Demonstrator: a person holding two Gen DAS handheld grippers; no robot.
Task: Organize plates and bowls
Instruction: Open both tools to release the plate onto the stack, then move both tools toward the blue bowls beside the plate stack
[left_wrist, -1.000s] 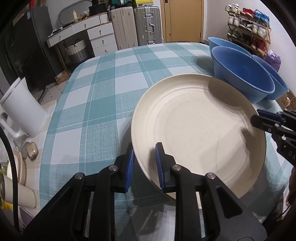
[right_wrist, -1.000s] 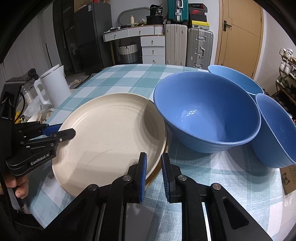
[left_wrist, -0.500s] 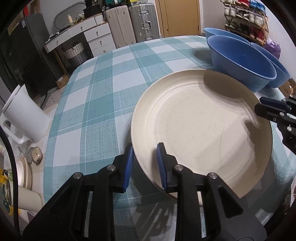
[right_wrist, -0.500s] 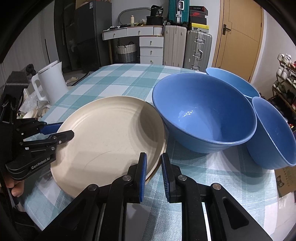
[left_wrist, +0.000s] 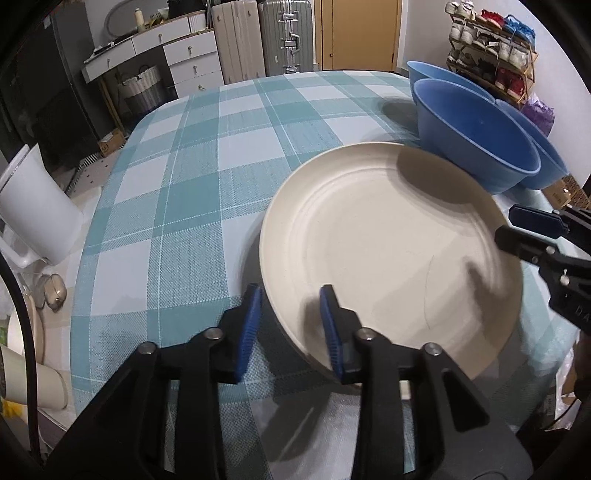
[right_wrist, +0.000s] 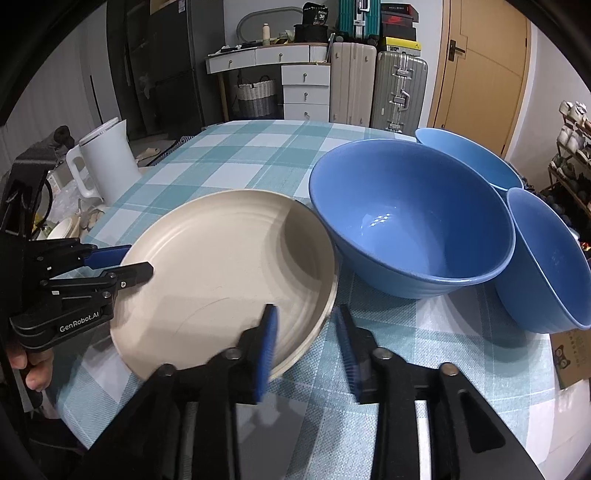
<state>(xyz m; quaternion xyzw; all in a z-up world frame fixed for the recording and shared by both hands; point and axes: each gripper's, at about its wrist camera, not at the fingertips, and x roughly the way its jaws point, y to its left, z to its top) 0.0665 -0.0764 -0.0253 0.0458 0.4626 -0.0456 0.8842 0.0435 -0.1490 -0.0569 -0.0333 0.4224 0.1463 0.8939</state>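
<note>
A cream plate (left_wrist: 388, 251) (right_wrist: 221, 266) lies on the checked tablecloth, and a second rim shows under its right edge. My left gripper (left_wrist: 290, 306) (right_wrist: 125, 266) straddles its left rim. The jaws are opening and the blue pads stand off the rim. My right gripper (right_wrist: 306, 321) (left_wrist: 517, 229) straddles the opposite rim in the same way, its jaws also opening with the rim loose between them. Three blue bowls stand just right of the plate: a big one (right_wrist: 406, 221) (left_wrist: 472, 140) touching it, one (right_wrist: 546, 258) at the right, and one (right_wrist: 465, 155) behind.
A white kettle (left_wrist: 33, 214) (right_wrist: 107, 162) stands off the table's left side, with cups (left_wrist: 33, 380) below it. A cardboard box (right_wrist: 572, 354) sits past the right edge. The tablecloth (left_wrist: 221, 147) runs bare toward the far edge. Suitcases and drawers line the back wall.
Both grippers were shut on the plate's rims and have now parted. The plate rests where it was, slightly lower and flatter. Neither hand has shifted much.
</note>
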